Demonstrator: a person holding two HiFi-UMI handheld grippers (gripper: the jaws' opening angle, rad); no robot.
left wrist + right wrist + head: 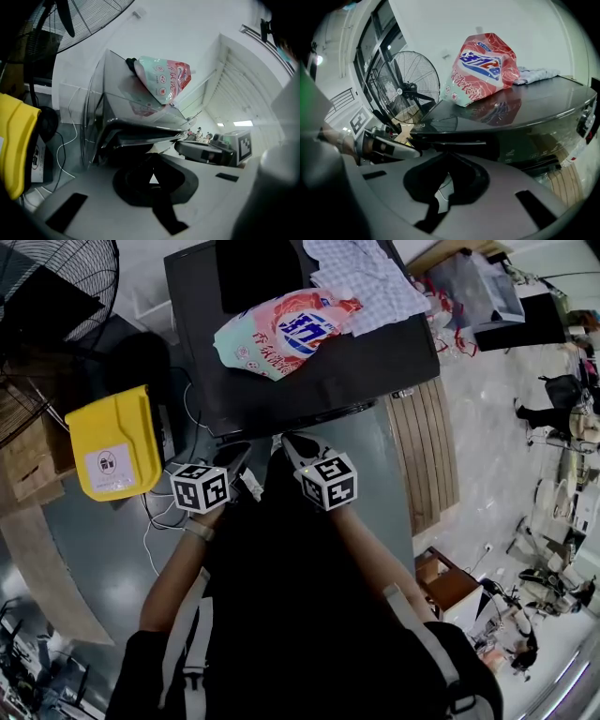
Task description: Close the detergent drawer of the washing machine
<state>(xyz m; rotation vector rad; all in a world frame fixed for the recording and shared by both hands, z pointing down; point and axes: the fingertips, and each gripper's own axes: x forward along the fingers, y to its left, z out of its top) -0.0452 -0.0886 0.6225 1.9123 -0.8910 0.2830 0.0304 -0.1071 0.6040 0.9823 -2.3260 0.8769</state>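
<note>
The dark washing machine (309, 381) stands ahead of me, with a pink and white detergent pouch (286, 329) lying on its top. The detergent drawer's front shows as a dark strip (454, 143) just under the lid's edge, also the dark strip (136, 138) in the left gripper view. My left gripper (242, 454) and right gripper (289, 442) sit side by side at that front edge. Both are shut with nothing between the jaws. Both pairs of tips (152, 158) (447, 157) point at the strip. Whether they touch it is hidden.
A checked cloth (366, 277) lies on the machine's far right. A yellow container (112, 442) stands on the floor to the left, near a black fan (56, 296) and loose white cables (150, 531). A wooden slatted board (427, 456) leans right of the machine.
</note>
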